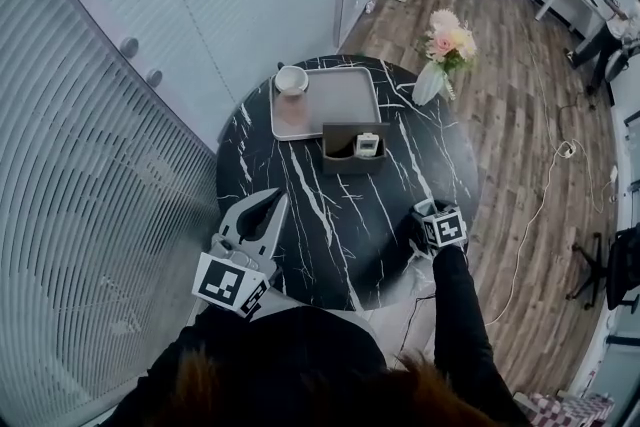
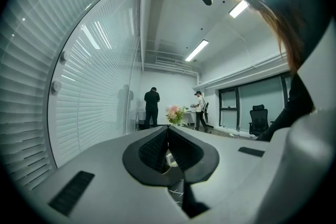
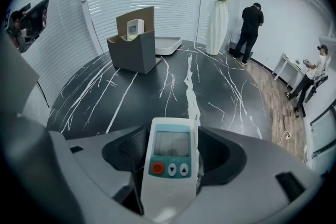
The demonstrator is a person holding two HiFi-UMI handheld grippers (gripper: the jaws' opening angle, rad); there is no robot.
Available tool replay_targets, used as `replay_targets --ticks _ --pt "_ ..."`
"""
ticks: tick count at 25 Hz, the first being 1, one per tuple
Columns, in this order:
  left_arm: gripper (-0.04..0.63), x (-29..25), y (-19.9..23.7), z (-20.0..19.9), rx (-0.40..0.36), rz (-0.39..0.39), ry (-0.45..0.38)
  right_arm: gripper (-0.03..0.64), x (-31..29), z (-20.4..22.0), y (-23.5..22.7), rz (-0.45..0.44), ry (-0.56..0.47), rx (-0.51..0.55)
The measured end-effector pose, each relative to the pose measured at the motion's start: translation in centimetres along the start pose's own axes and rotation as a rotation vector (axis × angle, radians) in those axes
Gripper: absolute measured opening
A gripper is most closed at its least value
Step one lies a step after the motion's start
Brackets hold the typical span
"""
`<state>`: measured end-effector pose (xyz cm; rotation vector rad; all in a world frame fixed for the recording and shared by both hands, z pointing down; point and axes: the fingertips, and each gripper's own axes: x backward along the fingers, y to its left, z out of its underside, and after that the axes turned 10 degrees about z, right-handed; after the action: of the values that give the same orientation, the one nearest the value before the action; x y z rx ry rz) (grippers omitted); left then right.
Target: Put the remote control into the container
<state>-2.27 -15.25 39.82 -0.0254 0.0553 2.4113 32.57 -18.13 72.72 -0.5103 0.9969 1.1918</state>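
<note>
At seven o'clock on the table (image 1: 330, 245) the left gripper (image 1: 272, 201) is closed and empty. Toward twelve the container (image 1: 340, 160) holds one remote (image 1: 367, 144); at four the right gripper (image 1: 428, 215) stands wide open around another remote control (image 3: 169, 165)

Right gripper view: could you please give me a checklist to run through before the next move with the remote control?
1. The remote control lies between the right gripper jaws: ok.
2. Jaws closed on it: not ok, open.
3. The container stands upright on the table: ok.
4. Room inside beside the other remote: cannot tell.
5. The left gripper is clear of the path: ok.
</note>
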Motion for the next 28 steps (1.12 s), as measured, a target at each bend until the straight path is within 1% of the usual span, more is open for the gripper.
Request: replay_targets --ticks 9,12,17,19,22,25,28 --pt "0.009 -0.2 0.1 0.3 0.001 0.000 0.009 0.282 -0.9 0.0 -0.3 -0.069 0.053 -0.033" --pt "0.009 -0.3 0.0 0.3 0.003 0.003 0.013 0.281 -0.8 0.0 -0.5 -0.065 0.061 -0.036" --pt "0.009 -0.3 0.0 0.2 0.005 0.004 0.013 0.281 -0.2 -0.3 -0.3 -0.036 0.023 -0.026" --pt "0.009 -0.3 0.1 0.2 0.005 0.004 0.011 0.281 0.3 -0.7 0.1 -0.031 -0.014 -0.029" --pt "0.009 -0.2 0.2 0.2 0.007 0.003 0.008 0.281 1.8 -2.0 0.6 -0.033 -0.095 -0.064" --pt "0.009 -0.3 0.1 0.2 0.007 0.010 0.003 0.281 4.0 -3.8 1.3 -0.036 -0.204 -0.093" --pt "0.009 -0.4 -0.1 0.1 0.006 0.021 -0.005 0.281 6.7 -5.8 2.4 -0.050 -0.335 -0.138"
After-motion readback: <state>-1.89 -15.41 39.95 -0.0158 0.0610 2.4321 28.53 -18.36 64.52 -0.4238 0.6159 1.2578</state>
